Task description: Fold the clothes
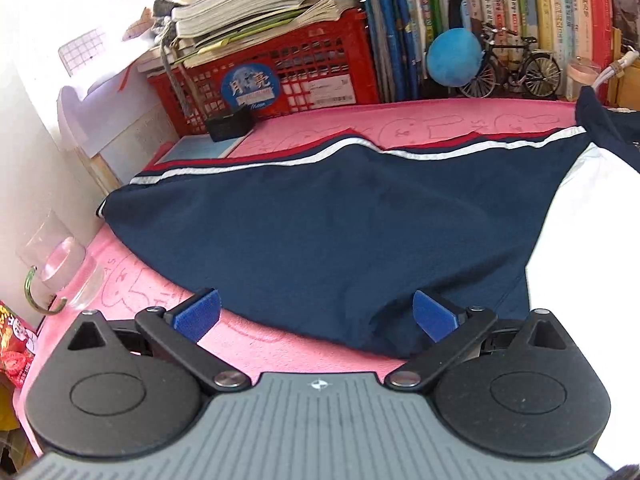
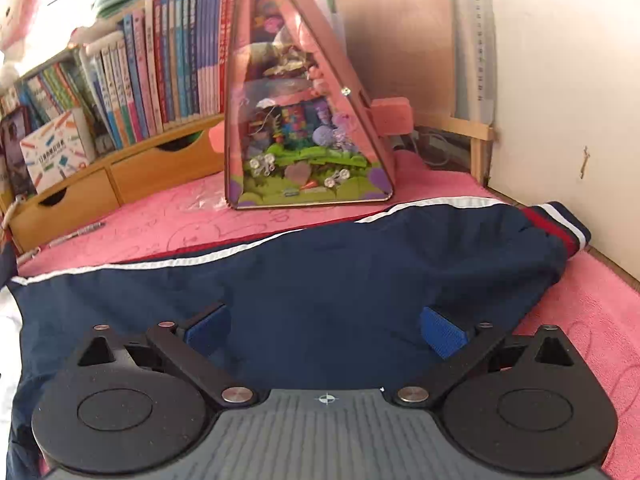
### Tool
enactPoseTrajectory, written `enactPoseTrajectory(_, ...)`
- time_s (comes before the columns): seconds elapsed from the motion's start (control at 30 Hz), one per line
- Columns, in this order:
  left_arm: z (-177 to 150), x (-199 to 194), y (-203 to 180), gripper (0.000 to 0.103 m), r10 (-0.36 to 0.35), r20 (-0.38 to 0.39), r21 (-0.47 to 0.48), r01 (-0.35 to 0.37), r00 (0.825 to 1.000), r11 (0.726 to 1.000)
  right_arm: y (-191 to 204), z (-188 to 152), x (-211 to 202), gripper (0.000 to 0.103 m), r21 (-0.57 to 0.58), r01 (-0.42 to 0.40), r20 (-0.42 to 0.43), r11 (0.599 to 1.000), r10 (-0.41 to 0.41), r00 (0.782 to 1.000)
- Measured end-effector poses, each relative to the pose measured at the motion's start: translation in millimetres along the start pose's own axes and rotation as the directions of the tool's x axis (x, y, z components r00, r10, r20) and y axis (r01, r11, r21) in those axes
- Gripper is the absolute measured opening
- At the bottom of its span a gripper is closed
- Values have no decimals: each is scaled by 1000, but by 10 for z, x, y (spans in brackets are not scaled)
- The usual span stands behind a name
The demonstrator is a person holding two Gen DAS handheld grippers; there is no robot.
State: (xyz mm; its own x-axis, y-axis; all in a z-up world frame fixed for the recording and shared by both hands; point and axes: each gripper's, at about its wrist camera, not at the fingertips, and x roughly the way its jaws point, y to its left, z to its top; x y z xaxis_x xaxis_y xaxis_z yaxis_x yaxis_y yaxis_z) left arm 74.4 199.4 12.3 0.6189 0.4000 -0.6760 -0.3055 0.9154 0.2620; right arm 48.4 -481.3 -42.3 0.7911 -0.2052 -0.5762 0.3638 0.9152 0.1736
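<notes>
The left gripper is hovering with its jaws spread wide, nothing between them, its ribbed blue pads sitting over the near edge of the navy garment. The right gripper is likewise gaping empty above the same cloth. The garment — soft, matte, sleeve-shaped with red and white stripes along its far edge and a striped cuff — is lying spread on a fuzzy pink mat covering the desk. Behind it are standing a red lattice crate and a triangular display case.
</notes>
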Motion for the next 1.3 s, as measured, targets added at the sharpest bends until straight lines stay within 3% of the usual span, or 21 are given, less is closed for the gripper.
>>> enactPoseTrajectory(0.03,47,-59,-112,103,-4,13,19,4,1000,1000,-48,-14,-34,102,5,-30,0,1000,30,1000)
enactPoseTrajectory(0.13,194,-318,-593,103,-118,67,82,112,991,990,124,-79,-77,99,-97,-117,-23,988,115,993)
enactPoseTrajectory(0.23,251,-658,-1200,103,-302,93,178,282,949,943,448,-145,-126,97,-256,-200,-44,946,195,980)
enactPoseTrajectory(0.3,173,-861,-1608,103,-413,74,254,383,908,888,473,-140,-65,97,-283,-159,-72,946,144,987)
enactPoseTrajectory(0.33,120,-930,-1729,103,-433,70,283,398,899,873,485,-137,-34,98,-296,-138,-86,945,118,989)
enactPoseTrajectory(0.43,-83,-1044,-1915,103,-434,80,351,382,898,855,146,3,95,102,-201,-72,-95,977,53,994)
enactPoseTrajectory(0.53,-207,-933,-1723,103,-369,49,321,335,928,886,-436,213,309,102,-134,161,-62,978,-170,983)
enactPoseTrajectory(0.57,-248,-896,-1658,103,-347,39,311,319,937,895,-541,262,308,98,-109,192,-64,975,-200,978)
enactPoseTrajectory(0.63,-328,-822,-1516,103,-305,15,286,288,952,914,-582,296,198,93,-71,189,-67,979,-193,979)
enactPoseTrajectory(0.73,-409,-773,-1090,103,-318,-27,157,319,948,935,-344,150,-90,96,-137,131,-9,982,-134,991)
enactPoseTrajectory(0.8,-486,-765,-811,103,-336,-48,71,339,941,938,-100,26,-303,98,-201,48,11,978,-47,999)
enactPoseTrajectory(0.9,-570,-828,-560,103,-304,-41,31,306,952,952,336,-193,-670,100,-274,-113,20,955,123,992)
enactPoseTrajectory(0.97,-653,-893,-414,103,-293,-25,18,293,956,956,692,-418,-958,101,-336,-248,5,909,265,964)
enactPoseTrajectory(1.07,-803,-984,-202,103,-268,-2,0,268,963,963,1202,-831,-1402,103,-475,-384,-16,792,429,903)
enactPoseTrajectory(1.17,-957,-1075,11,103,-249,26,-18,250,968,968,1631,-1272,-1836,103,-617,-466,-62,634,552,832)
enactPoseTrajectory(1.3,-1106,-1314,194,103,-255,29,-21,256,966,966,1990,-1751,-2277,103,-734,-527,-158,427,648,745)
